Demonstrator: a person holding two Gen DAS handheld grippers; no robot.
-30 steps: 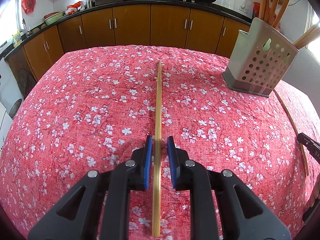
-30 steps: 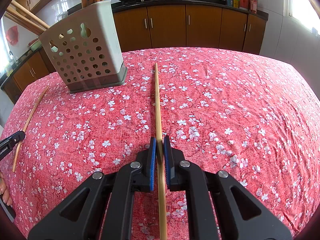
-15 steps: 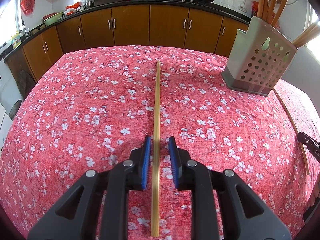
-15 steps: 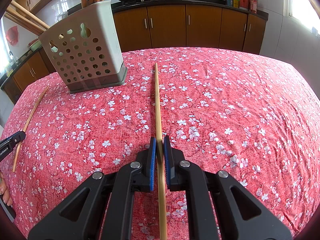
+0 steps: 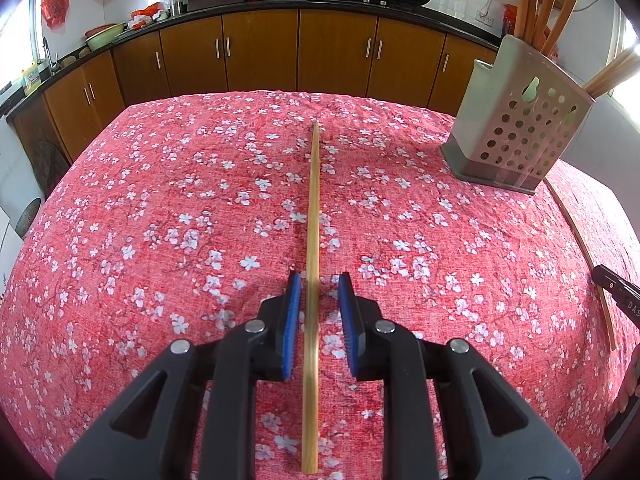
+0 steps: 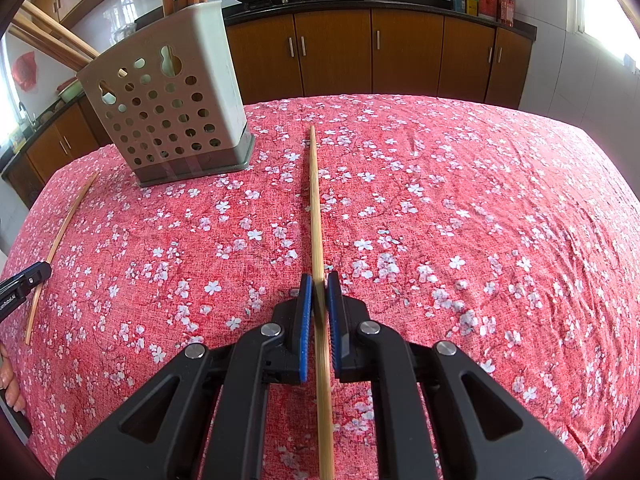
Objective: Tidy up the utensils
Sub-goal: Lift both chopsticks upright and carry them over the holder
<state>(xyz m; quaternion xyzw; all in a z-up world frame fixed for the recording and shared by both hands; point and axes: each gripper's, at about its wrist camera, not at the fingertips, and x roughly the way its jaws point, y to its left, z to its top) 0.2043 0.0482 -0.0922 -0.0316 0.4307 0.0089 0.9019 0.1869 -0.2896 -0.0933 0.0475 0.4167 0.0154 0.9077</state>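
Observation:
A bamboo chopstick (image 5: 313, 216) lies on the red floral tablecloth (image 5: 160, 240), running straight away from me. My left gripper (image 5: 318, 280) straddles its near half, open, with a gap between each blue pad and the stick. A second chopstick (image 6: 317, 208) lies the same way in the right wrist view. My right gripper (image 6: 317, 280) is shut on it, both pads pressing its sides. The grey perforated utensil holder (image 5: 520, 136) stands between the two, also seen as the holder (image 6: 168, 108), with several chopsticks upright in it.
Each view catches the other gripper's tip at its edge, the right one (image 5: 616, 292) and the left one (image 6: 24, 284), each beside its chopstick. Part of a hand (image 6: 8, 376) shows low left. Brown kitchen cabinets (image 5: 260, 52) and a counter with woks stand behind the table.
My left gripper's jaws have spread slightly wider around the chopstick lying between them. The right gripper and its chopstick look the same.

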